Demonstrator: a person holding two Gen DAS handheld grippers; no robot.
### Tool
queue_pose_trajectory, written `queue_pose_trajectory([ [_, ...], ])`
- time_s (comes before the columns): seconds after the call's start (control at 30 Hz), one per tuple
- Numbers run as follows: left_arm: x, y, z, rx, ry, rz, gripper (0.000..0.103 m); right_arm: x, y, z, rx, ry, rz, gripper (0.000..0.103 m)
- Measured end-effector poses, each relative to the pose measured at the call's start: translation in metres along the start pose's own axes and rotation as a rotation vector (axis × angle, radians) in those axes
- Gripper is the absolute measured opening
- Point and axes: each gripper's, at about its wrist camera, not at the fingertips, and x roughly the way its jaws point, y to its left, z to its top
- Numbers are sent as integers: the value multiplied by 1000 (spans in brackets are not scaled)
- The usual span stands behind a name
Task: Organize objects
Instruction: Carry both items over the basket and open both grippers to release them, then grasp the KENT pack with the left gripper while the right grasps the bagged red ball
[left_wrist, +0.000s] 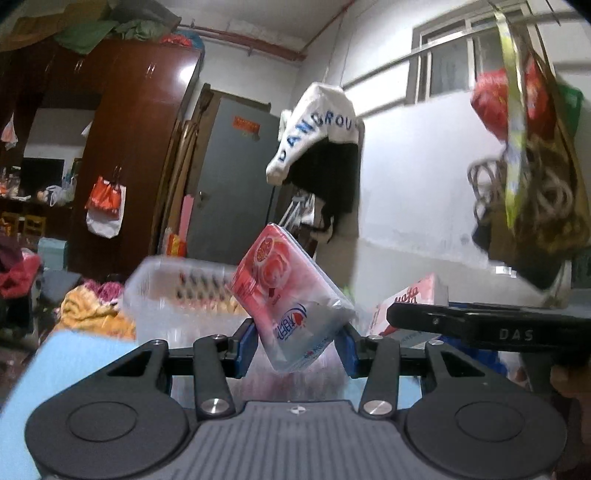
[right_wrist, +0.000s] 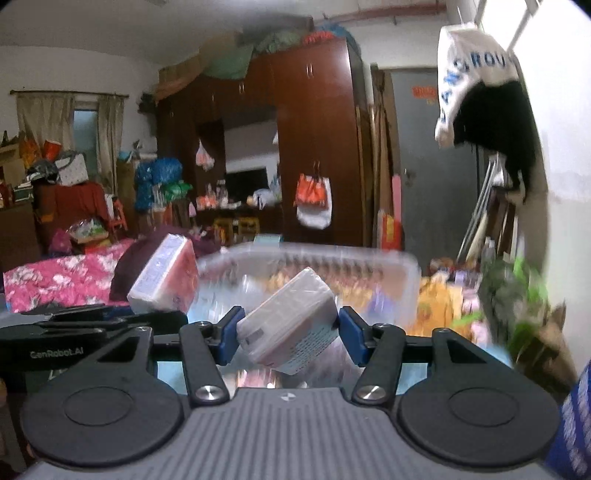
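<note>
Two tissue packs, one clamped in each tool (left_wrist: 299, 341) (right_wrist: 288, 336) (tilted), before one clear basket (right_wrist: 369, 258).

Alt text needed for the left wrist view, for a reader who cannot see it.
The left tongs grip a tilted pink rose-print tissue pack in clear wrap, raised in front of a clear plastic basket. The black right tongs reach in from the right. Behind are a dark wooden wardrobe and a grey door.

We see a cluttered room with white walls (left_wrist: 399, 206). A tall dark-red wardrobe (left_wrist: 122, 155) stands far left beside a grey door (left_wrist: 236, 184). A barred window (left_wrist: 454, 51) sits high on the right, and a curtained window (right_wrist: 83, 125) far off.
</note>
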Motion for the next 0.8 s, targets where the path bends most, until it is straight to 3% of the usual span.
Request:
queue_pose_trajectory([
  [0.17, 55, 14, 44, 0, 61, 93, 51, 57, -15, 32, 18, 25, -35, 60],
  [0.23, 83, 20, 48, 16, 146, 134, 64, 78, -18, 30, 17, 69, -61, 66],
  [0.27, 98, 23, 47, 26, 206, 153, 67, 85, -19, 28, 15, 97, -57, 78],
  [0.33, 107, 24, 41, 54, 259, 181, 67, 87, -16, 22, 7, 113, -59, 82],
  [0.4, 92, 21, 34, 102, 236, 156, 67, 75, -13, 18, -6, 102, -52, 90],
  [0.47, 63, 17, 27, 116, 159, 121, 78, 51, -12, 12, -3, 66, -35, 102],
  [0.5, 49, 18, 22, 103, 134, 102, 87, 41, -13, 10, 2, 56, -21, 103],
  [0.57, 28, 20, 7, 85, 114, 66, 93, 25, -12, -4, 5, 79, -9, 103],
  [0.63, 24, 21, -12, 101, 160, 62, 96, 23, -12, -29, 5, 148, 1, 103],
  [0.7, 26, 22, -34, 121, 217, 119, 96, 33, -10, -57, 12, 262, 26, 103],
  [0.8, 34, 28, -56, 145, 274, 165, 93, 38, 8, -94, -17, 327, 74, 91],
])
